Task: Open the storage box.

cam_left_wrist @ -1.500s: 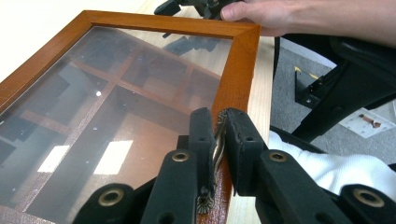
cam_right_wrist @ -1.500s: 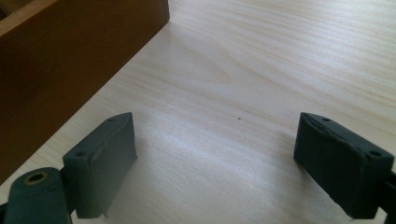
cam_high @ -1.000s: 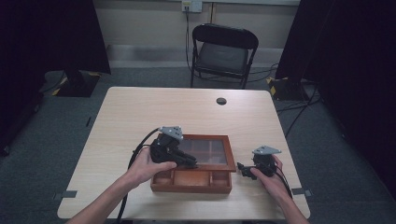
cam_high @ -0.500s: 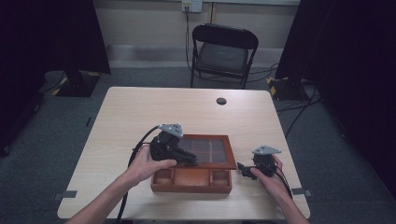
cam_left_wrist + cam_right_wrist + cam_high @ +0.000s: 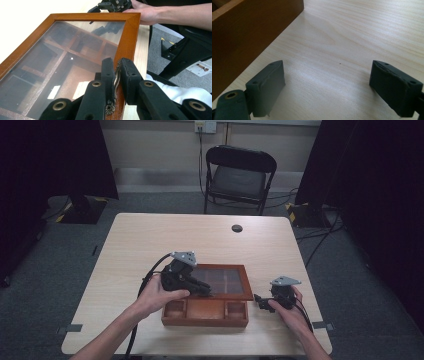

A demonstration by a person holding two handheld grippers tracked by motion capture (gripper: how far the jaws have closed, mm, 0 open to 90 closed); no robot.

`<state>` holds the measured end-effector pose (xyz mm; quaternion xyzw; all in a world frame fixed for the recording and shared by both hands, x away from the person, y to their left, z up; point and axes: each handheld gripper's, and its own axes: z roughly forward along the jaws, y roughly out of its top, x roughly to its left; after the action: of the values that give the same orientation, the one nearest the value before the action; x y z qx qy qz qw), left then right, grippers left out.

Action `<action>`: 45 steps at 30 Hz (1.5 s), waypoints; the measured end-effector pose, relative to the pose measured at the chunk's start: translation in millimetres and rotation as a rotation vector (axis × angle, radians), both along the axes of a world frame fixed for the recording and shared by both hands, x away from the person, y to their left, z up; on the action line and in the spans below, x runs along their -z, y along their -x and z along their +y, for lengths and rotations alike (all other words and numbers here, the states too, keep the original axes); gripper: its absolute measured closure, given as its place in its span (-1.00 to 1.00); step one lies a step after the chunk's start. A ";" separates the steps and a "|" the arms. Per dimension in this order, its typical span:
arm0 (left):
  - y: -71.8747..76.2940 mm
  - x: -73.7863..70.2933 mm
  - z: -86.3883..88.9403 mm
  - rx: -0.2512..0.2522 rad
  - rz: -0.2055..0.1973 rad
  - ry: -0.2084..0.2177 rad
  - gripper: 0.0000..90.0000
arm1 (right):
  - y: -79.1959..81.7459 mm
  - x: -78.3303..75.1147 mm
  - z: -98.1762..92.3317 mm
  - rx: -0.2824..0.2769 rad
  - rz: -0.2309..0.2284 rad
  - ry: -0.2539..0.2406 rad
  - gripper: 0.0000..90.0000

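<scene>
A brown wooden box with several compartments lies near the table's front edge. Its glass-paned lid is lifted at the front, tilted over the back compartments. My left gripper is shut on the lid's small brass handle, which is pinched between the two black pads at the front rail of the lid frame. My right gripper rests on the table just right of the box, pointing at it. In the right gripper view its jaws stand open over bare wood, with the box wall at the left.
A small black round object lies near the table's far edge. A black folding chair stands behind the table. The light wooden tabletop stretches bare to the left and behind the box. Dark curtains flank the room.
</scene>
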<state>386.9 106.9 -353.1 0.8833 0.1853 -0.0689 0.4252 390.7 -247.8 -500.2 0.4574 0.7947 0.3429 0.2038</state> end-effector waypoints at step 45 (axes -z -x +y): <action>-11.3 -17.5 -1.9 -0.022 -0.006 0.010 0.81 | -0.2 -0.1 0.2 -0.001 0.003 -0.001 -0.74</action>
<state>398.2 105.0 -335.6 0.8792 0.1932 -0.0625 0.4310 391.0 -247.5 -500.1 0.4577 0.7950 0.3429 0.2022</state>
